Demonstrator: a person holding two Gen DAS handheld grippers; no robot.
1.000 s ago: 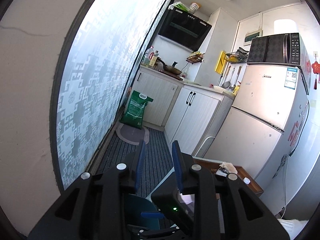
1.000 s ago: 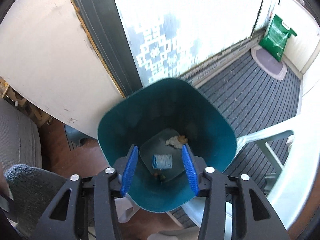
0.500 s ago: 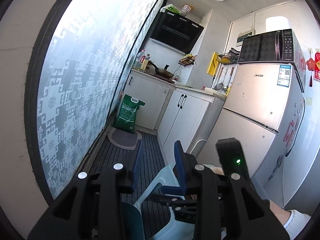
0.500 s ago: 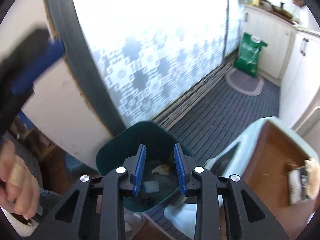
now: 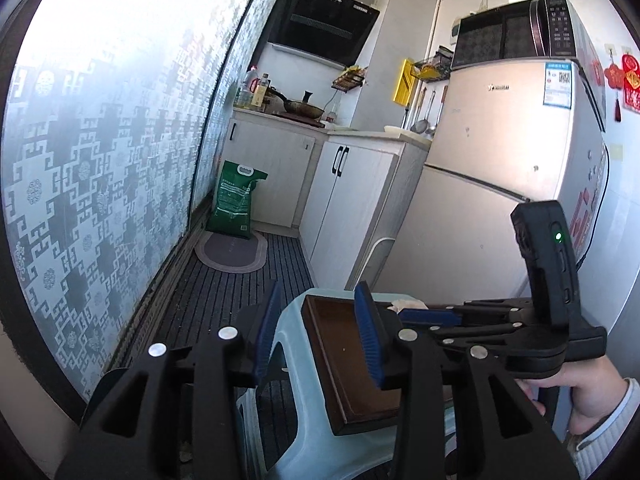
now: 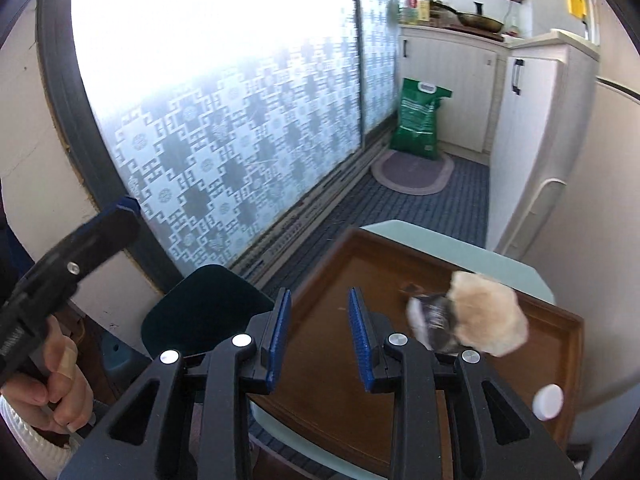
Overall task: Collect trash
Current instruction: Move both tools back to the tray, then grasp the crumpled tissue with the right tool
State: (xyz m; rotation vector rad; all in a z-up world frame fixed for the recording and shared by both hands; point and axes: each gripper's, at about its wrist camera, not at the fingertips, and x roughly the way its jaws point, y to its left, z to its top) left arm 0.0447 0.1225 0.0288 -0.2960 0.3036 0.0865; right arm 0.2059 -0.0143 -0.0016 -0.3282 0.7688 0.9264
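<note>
A brown wooden tray lies on a pale blue plastic stool. On it are a crumpled beige tissue, a dark crinkled wrapper and a white bottle cap. My right gripper is open and empty, above the tray's left part, left of the wrapper. The teal trash bin stands on the floor left of the stool. My left gripper is open and empty over the tray's near-left corner. The right gripper also shows in the left wrist view.
A patterned frosted glass door runs along the left. White kitchen cabinets, a fridge with a microwave on top, a green sack and an oval mat lie beyond on the striped floor.
My right gripper has swung from over the trash bin to over the tray and its jaws stand narrower. My left gripper has tilted down, bringing the stool and tray into view.
</note>
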